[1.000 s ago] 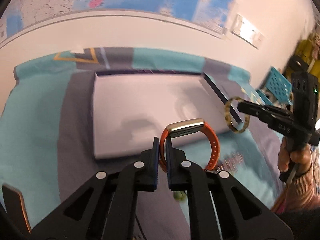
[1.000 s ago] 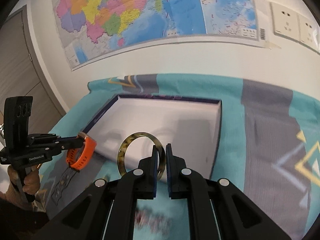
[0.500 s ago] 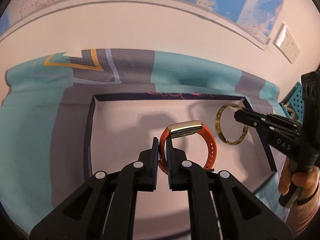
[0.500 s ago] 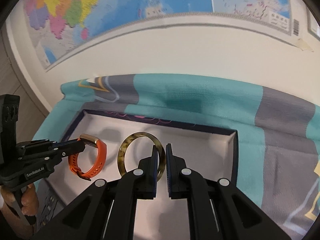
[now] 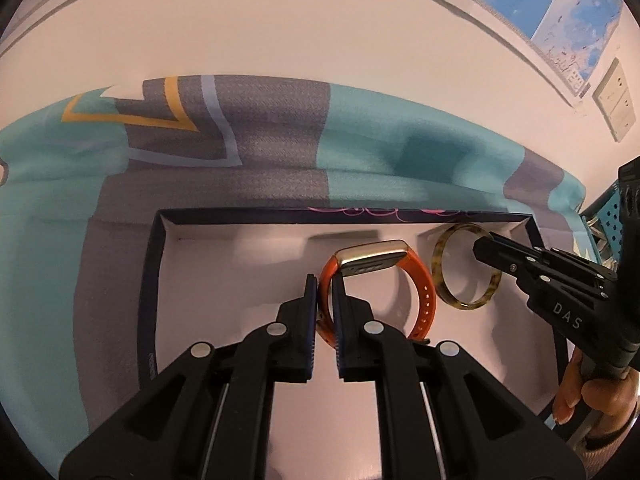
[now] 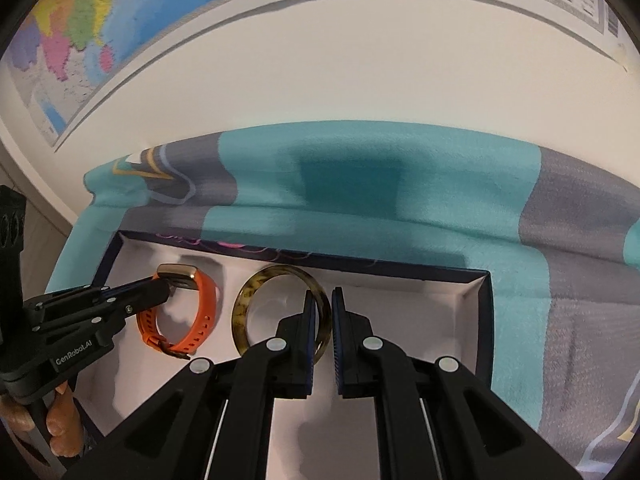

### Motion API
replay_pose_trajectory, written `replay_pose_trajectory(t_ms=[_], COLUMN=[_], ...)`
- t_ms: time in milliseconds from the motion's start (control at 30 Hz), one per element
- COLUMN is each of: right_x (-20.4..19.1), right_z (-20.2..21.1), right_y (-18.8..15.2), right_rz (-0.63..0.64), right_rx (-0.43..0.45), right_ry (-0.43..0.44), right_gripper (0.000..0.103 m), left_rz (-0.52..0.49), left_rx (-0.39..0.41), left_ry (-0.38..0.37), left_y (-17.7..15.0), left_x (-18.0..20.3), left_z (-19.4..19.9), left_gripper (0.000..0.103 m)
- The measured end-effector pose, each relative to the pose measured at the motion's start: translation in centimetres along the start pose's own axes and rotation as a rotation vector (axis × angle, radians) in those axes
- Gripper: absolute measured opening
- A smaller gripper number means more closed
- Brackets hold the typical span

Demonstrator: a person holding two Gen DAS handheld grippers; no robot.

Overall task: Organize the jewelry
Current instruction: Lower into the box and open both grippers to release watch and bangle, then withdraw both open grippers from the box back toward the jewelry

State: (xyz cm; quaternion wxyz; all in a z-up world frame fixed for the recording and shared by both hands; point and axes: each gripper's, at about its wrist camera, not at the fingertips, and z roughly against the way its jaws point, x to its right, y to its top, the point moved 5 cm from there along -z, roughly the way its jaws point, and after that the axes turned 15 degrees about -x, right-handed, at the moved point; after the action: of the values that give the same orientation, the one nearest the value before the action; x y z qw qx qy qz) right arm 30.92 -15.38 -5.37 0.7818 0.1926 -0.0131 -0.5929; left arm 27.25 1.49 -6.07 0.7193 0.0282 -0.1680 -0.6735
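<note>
An orange band watch [image 5: 416,280] with a gold face hangs over the white inside of a shallow dark-rimmed box [image 5: 154,280]. My left gripper [image 5: 324,284] is shut on its strap. Just to its right hangs a tortoiseshell bangle [image 5: 440,280], pinched at its rim by my right gripper [image 5: 480,246]. From the right wrist view, the right gripper [image 6: 325,300] is shut on the bangle [image 6: 244,312], and the left gripper [image 6: 166,294] holds the watch [image 6: 204,312] to its left above the box [image 6: 482,320]. Both pieces are off the box floor; how high, I cannot tell.
The box lies on a teal and grey cloth [image 5: 360,152] with a yellow line pattern, close to a white wall [image 6: 360,72] with a map [image 6: 80,20]. A wall socket [image 5: 616,100] and a blue perforated basket [image 5: 604,208] are at the right. A hand [image 5: 600,400] grips the right tool.
Both grippers have travelled forward from the box's near edge to over its interior, carrying the watch and the bangle. The two pieces now hang closer together and nearer the back wall.
</note>
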Motion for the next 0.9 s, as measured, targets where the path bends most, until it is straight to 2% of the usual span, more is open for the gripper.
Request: replay_pose_trajectory(t_ms=[100, 167, 200, 233, 333, 433, 533, 700, 800, 900], right_x=[0.1, 0.1, 0.1, 0.0, -0.5, -1.7, -2.6, -3.3, -3.3, -2.8], right_z=[-0.2, 0.3, 0.7, 1.3, 3.5, 6.8, 8.6, 9.1, 8.4, 7.4], right_y=[0.1, 0.0, -0.2, -0.4, -2.0, -5.3, -8.5, -14.8, -17.8, -20.1], right_rz=[-0.01, -0.016, -0.014, -0.004, 0.039, 0.134, 0.212, 0.295, 0.317, 0.3], right_rx=[0.004, 0.027, 0.043, 0.057, 0.11, 0.169, 0.201, 0.166, 0.135, 0.092], right_ry=[-0.009, -0.014, -0.014, -0.012, -0.004, 0.04, 0.035, 0.059, 0.028, 0.05], right_gripper=[0.011, 0.022, 0.024, 0.025, 0.032, 0.039, 0.045, 0.045, 0.045, 0.044], left_rz=[0.004, 0.012, 0.009, 0.013, 0.008, -0.009, -0.057, -0.128, -0.161, -0.177], left_rx=[-0.025, -0.031, -0.031, -0.023, 0.027, 0.076, 0.156, 0.231, 0.235, 0.222], left_ry=[0.007, 0.003, 0.005, 0.012, 0.038, 0.053, 0.067, 0.028, 0.022, 0.013], left_y=[0.4, 0.6, 0.6, 0.5, -0.4, -1.7, -4.3, -9.3, -12.1, -14.3], left_x=[0.1, 0.2, 0.2, 0.1, -0.2, -0.3, -0.1, 0.2, 0.5, 0.7], left_z=[-0.3, -0.4, -0.3, 0.0, 1.4, 3.2, 5.9, 9.0, 9.4, 9.1], left_gripper=[0.011, 0.012, 0.016, 0.025, 0.035, 0.042, 0.047, 0.055, 0.056, 0.056])
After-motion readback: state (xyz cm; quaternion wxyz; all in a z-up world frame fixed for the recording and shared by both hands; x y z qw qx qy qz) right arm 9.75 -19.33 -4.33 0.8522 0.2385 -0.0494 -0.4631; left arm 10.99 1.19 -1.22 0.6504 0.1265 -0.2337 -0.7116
